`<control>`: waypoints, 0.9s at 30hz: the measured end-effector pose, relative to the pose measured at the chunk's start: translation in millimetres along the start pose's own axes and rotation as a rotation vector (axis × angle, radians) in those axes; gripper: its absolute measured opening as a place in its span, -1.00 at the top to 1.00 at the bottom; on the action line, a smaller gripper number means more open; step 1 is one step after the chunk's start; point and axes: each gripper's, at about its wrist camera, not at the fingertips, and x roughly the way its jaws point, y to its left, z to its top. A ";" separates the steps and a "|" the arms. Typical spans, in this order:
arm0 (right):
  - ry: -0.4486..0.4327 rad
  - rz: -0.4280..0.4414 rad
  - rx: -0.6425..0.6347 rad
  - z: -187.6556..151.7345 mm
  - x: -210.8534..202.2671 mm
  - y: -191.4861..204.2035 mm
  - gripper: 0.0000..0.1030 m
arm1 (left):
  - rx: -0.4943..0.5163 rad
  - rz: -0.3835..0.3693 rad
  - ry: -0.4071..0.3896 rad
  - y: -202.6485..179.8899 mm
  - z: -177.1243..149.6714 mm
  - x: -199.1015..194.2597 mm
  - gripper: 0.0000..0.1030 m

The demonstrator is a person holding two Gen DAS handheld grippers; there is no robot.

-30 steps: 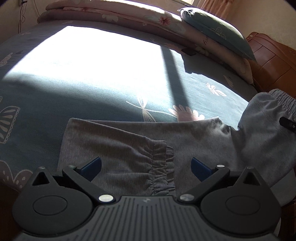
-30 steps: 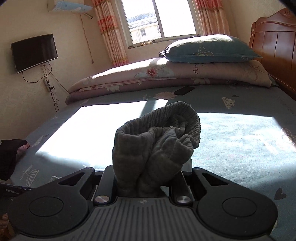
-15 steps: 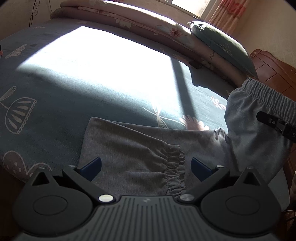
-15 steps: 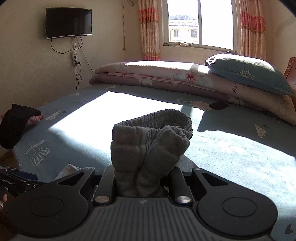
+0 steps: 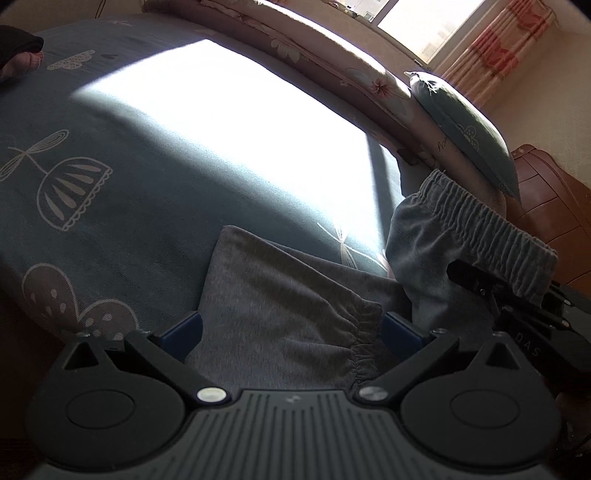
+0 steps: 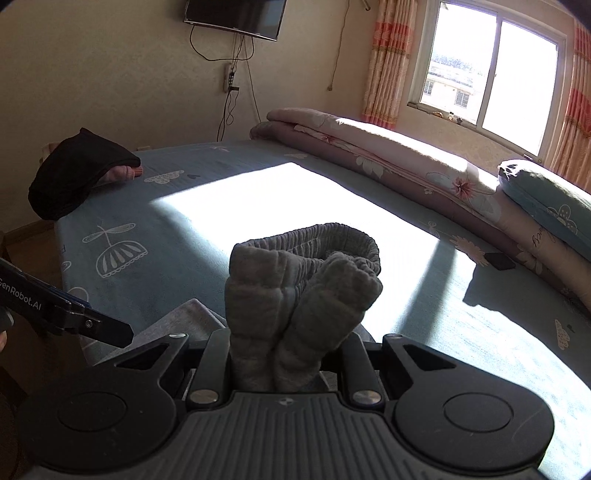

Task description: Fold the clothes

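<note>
My right tool (image 6: 291,354) is pinching the bunched elastic waistband of the grey jersey sweatpants (image 5: 280,314); my left tool (image 5: 291,332) is hovering spread over their cuffed leg on the teal bed (image 5: 155,192).

Spread wide with a teal bedsheet printed with pale dragonflies and flowers (image 6: 155,206), half in sun. Along its far edge, a rolled pink floral quilt (image 6: 388,147), topped at the right end by a teal pillow (image 6: 546,199). At its left corner, a crumpled black garment (image 6: 74,170). Above that corner, a wall-mounted black television (image 6: 236,16). Beyond the quilt, a sunlit window (image 6: 491,70) flanked by orange-patterned curtains (image 6: 384,55).
</note>
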 end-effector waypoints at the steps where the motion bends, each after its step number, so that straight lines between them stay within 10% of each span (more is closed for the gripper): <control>1: 0.006 0.002 -0.015 -1.2 4.4 5.1 0.60 | -0.011 0.005 -0.005 3.6 0.2 -0.9 -0.98; 16: 0.057 -0.086 -0.539 -52.0 51.5 119.6 0.59 | -0.088 0.065 -0.014 38.7 -1.9 -2.4 -0.98; 27: 0.060 -0.100 -0.577 -57.5 65.6 132.7 0.62 | -0.116 0.090 -0.054 55.8 -0.1 -19.1 -0.98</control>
